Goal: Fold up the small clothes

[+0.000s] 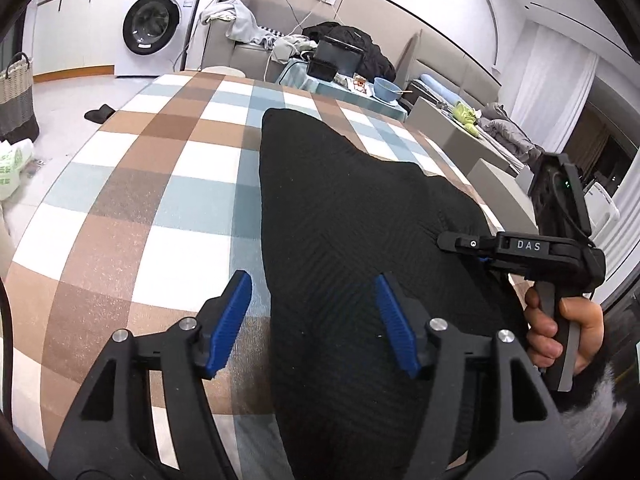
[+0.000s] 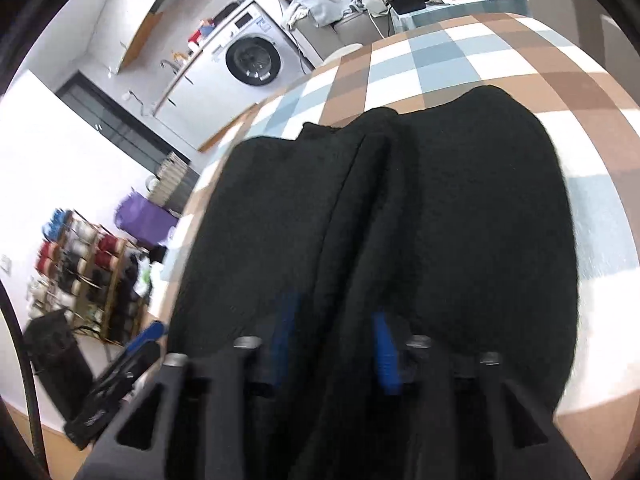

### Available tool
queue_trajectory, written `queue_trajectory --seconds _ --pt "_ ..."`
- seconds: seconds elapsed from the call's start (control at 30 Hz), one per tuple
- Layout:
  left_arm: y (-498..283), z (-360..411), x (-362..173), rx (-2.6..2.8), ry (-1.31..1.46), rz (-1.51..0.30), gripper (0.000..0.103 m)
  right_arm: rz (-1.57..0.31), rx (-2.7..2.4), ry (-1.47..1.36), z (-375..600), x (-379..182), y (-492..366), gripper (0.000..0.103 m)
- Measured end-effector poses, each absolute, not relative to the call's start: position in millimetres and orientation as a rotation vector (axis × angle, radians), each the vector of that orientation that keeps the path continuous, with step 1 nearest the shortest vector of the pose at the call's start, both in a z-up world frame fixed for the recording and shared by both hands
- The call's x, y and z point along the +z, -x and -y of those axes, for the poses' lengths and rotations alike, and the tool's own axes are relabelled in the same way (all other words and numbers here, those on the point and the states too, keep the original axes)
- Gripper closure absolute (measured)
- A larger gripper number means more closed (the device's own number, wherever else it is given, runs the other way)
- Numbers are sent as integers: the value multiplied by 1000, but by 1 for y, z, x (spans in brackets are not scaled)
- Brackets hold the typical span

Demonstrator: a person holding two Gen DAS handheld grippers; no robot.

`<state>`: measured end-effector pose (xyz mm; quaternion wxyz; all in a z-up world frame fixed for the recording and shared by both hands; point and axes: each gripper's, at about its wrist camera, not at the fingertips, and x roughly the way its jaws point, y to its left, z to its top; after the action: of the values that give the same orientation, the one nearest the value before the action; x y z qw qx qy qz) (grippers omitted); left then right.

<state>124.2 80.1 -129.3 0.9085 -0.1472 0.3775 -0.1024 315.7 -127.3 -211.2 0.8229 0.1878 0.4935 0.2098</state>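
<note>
A black knit garment point(image 1: 340, 220) lies lengthwise on the checked tablecloth point(image 1: 160, 200). My left gripper point(image 1: 314, 320) is open, its blue pads astride the garment's near left edge without pressing on it. To the right, a hand point(image 1: 560, 328) holds my right gripper point(image 1: 442, 242), whose tips reach onto the cloth's right side. The right wrist view is blurred. There the garment point(image 2: 460, 220) fills the middle and a raised fold runs between the pads of the right gripper point(image 2: 336, 344). Those pads stand partly apart, and the inner face of the right-hand one is bare.
Beyond the table's far edge stand a washing machine point(image 1: 152, 24), a sofa with heaped clothes point(image 1: 240, 20) and a side table with a blue bowl point(image 1: 386, 88). A woven basket point(image 1: 16, 92) is on the floor at left. A shoe rack point(image 2: 80, 272) stands off the table's left side.
</note>
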Motion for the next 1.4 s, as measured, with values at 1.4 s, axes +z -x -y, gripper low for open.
queue_trajectory --seconds 1.4 --pt "-106 -47 -139 -259 216 -858 40 -1002 539 -403 178 -195 -232 61"
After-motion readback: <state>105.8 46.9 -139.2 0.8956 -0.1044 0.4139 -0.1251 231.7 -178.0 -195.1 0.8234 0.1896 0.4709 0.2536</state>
